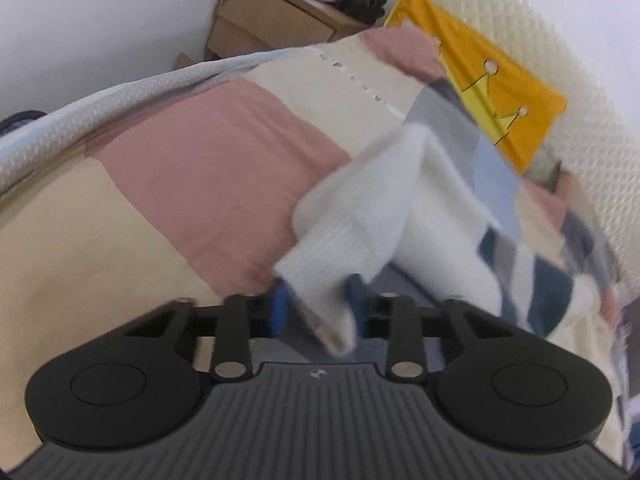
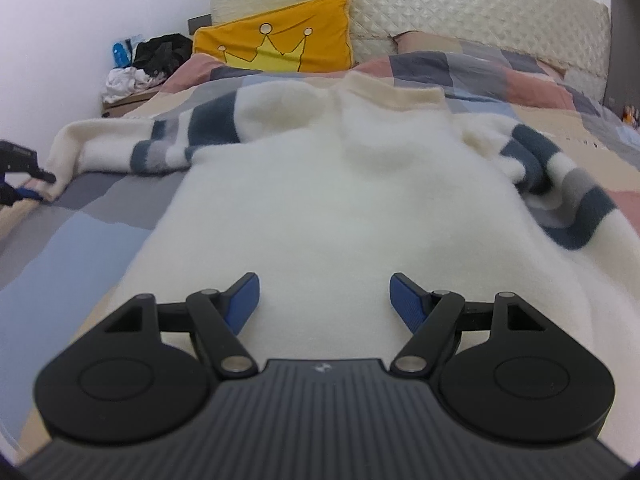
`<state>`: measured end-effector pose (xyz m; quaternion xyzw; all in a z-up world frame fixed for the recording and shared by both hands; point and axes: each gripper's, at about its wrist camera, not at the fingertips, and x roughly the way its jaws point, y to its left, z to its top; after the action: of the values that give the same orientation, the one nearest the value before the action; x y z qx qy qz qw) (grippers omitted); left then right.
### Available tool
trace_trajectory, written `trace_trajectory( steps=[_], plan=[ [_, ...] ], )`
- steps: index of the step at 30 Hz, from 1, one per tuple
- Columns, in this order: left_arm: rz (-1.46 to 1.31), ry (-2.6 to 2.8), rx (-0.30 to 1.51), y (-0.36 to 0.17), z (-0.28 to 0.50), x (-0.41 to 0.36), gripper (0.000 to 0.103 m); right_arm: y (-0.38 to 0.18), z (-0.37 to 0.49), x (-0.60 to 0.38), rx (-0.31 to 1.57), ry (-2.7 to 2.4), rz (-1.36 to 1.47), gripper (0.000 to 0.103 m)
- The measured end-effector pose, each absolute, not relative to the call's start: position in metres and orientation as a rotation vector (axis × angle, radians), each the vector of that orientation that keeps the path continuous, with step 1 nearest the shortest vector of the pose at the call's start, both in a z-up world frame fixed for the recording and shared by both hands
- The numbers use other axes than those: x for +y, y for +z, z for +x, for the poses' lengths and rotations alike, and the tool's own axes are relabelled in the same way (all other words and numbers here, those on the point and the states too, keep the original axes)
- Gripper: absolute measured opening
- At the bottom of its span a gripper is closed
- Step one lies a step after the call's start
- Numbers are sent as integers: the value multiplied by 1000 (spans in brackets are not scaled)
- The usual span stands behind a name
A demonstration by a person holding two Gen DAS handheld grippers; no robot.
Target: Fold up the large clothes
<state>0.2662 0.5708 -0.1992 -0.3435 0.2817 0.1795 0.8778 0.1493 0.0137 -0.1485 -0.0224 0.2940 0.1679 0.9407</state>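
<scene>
A fluffy white sweater [image 2: 340, 200] with blue and grey striped sleeves lies spread on the bed, collar toward the pillows. In the left wrist view its left sleeve [image 1: 360, 208] rises off the quilt, and my left gripper [image 1: 318, 304] is shut on the cuff, the cloth pinched between the blue pads [image 1: 278, 306]. The right wrist view shows that gripper [image 2: 30, 188] at the far left edge, at the sleeve's end. My right gripper [image 2: 325, 300] is open just above the sweater's lower body, with nothing between its fingers.
A patchwork quilt [image 1: 200, 160] covers the bed. A yellow crown pillow [image 2: 276, 36] leans on the quilted headboard [image 2: 460, 8]. Beside the bed stands a cardboard box [image 1: 272, 20] with loose clothes heaped on it, against the white wall.
</scene>
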Motion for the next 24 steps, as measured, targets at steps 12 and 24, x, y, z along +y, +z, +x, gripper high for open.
trace_trajectory(
  steps=[12, 24],
  plan=[
    [-610, 523, 497, -113, 284, 625, 9, -143, 142, 19, 585, 342, -62, 74],
    [-546, 725, 681, -161, 374, 686, 9, -154, 155, 10, 655, 311, 30, 74]
  ],
)
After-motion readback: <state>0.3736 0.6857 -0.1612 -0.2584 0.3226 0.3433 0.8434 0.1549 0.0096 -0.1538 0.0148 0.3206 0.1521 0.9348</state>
